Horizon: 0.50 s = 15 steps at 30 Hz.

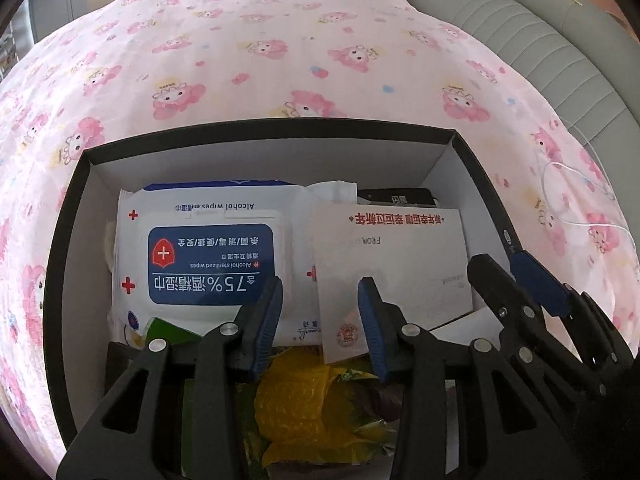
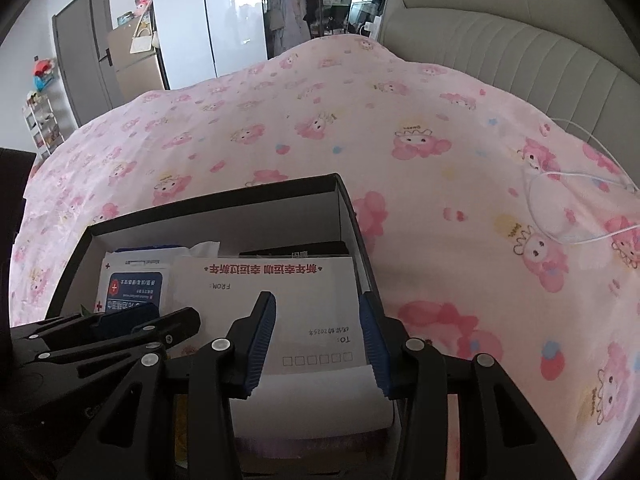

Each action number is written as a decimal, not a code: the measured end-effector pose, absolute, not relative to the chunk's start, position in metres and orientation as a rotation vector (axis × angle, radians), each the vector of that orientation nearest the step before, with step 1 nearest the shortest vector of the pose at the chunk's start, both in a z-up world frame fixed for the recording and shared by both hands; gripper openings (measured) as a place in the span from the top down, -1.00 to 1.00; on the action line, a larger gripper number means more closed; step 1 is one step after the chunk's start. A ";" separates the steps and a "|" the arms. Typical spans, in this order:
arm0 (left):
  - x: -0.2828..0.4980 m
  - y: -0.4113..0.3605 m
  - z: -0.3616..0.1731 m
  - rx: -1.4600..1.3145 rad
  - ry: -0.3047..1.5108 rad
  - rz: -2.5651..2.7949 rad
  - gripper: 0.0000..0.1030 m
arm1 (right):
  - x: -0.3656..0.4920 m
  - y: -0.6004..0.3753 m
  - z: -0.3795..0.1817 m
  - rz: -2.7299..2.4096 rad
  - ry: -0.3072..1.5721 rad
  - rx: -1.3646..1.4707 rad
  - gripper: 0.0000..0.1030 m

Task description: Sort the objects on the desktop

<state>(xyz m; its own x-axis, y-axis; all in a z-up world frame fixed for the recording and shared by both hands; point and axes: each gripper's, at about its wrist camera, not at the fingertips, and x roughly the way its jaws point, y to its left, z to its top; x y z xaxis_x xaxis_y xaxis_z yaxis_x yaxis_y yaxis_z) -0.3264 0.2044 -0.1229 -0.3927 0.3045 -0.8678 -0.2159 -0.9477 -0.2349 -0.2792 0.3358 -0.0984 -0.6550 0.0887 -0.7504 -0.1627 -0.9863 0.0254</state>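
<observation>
Both my grippers hang over the open black box [image 1: 64, 240] that sits on the pink cartoon-print bedsheet [image 1: 280, 60]. My left gripper [image 1: 320, 292] has its jaws partly apart with nothing pinched between them; below the gap lie the near corner of the white envelope [image 1: 392, 256] and the yellow crinkled wrapper [image 1: 296, 400]. My right gripper [image 2: 318, 312] is likewise partly apart and empty, hovering over the envelope's address end, its right finger just above the box's right wall [image 2: 352, 232].

Inside, the alcohol wipes pack [image 1: 208, 256] fills the left half, its edge tucked under the envelope. A black item [image 1: 396, 196] peeks out behind the envelope against the far wall. The box is crowded, with bare floor only along the far wall and the left wall.

Outside the box the sheet lies open on the far side and to the right, apart from a white cable [image 2: 560, 200] looped near the grey padded headboard [image 2: 520, 52].
</observation>
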 end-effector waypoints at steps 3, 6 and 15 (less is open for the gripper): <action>-0.324 0.202 -0.120 -1.515 -0.117 2.388 0.25 | -0.278 0.335 -0.098 2.743 0.145 -1.237 0.23; -0.319 0.193 -0.108 -1.494 -0.135 2.401 0.25 | -0.273 0.332 -0.091 2.776 0.167 -1.234 0.23; -0.294 0.138 -0.028 -1.351 -0.210 2.517 -0.33 | -0.247 0.285 -0.033 2.910 0.170 -1.238 0.13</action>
